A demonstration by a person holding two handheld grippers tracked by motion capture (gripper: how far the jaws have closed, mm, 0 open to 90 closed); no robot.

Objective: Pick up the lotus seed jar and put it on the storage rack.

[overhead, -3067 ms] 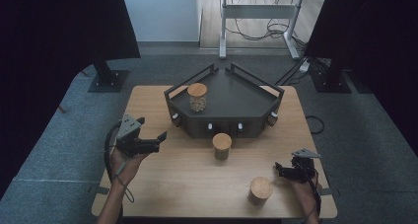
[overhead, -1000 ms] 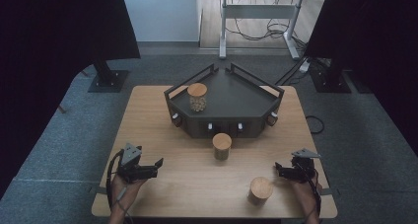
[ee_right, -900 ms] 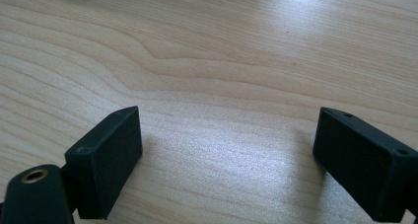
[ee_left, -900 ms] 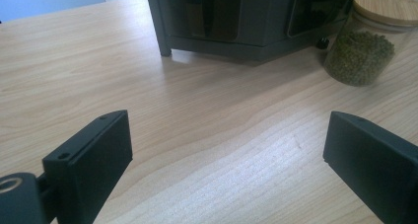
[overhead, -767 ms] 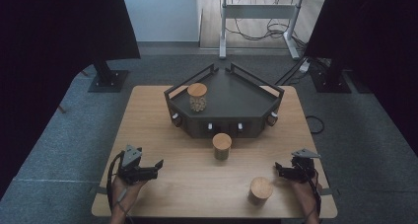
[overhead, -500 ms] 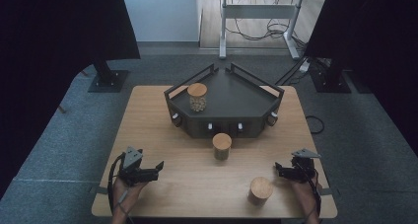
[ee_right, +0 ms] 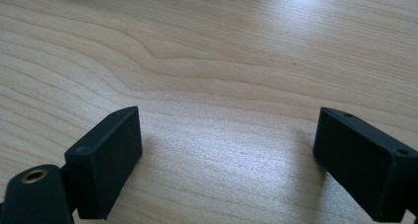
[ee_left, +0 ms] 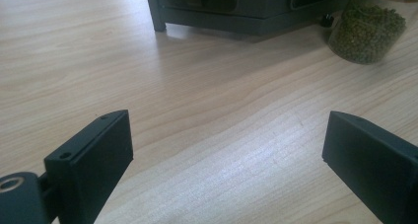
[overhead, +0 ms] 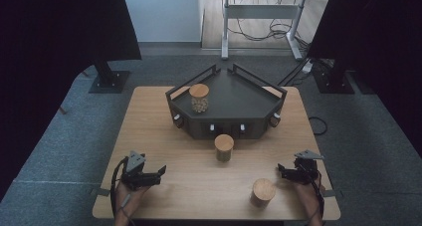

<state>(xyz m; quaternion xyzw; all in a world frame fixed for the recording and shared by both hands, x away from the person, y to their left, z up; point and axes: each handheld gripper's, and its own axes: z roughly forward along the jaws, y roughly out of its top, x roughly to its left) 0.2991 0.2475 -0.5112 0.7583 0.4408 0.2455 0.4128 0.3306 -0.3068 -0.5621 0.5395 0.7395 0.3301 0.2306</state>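
Three cork-lidded glass jars are in the high view. One jar [overhead: 199, 97] stands on the black angular tray [overhead: 239, 94]. A second jar [overhead: 224, 147] stands mid-table just in front of the tray. The third jar [overhead: 262, 192] is near the front edge. My left gripper [overhead: 161, 171] rests low at the front left, open and pointing right, with bare wood between its jaws [ee_left: 226, 140]. It looks toward the green-bean jar [ee_left: 367, 31] and the tray base [ee_left: 236, 9]. My right gripper [overhead: 280, 170] sits at the front right, just right of the third jar. It is open over bare wood [ee_right: 226, 135].
The wooden table [overhead: 149, 116] stands on grey carpet, with dark curtains at both sides. Black stand bases sit on the floor past the far corners, and a metal desk frame with cables is behind. Forearms come in over the front edge.
Since the earliest frame my left gripper has come down and back toward the front edge. Over the last second nothing has visibly moved. The right gripper and the jars stayed put.
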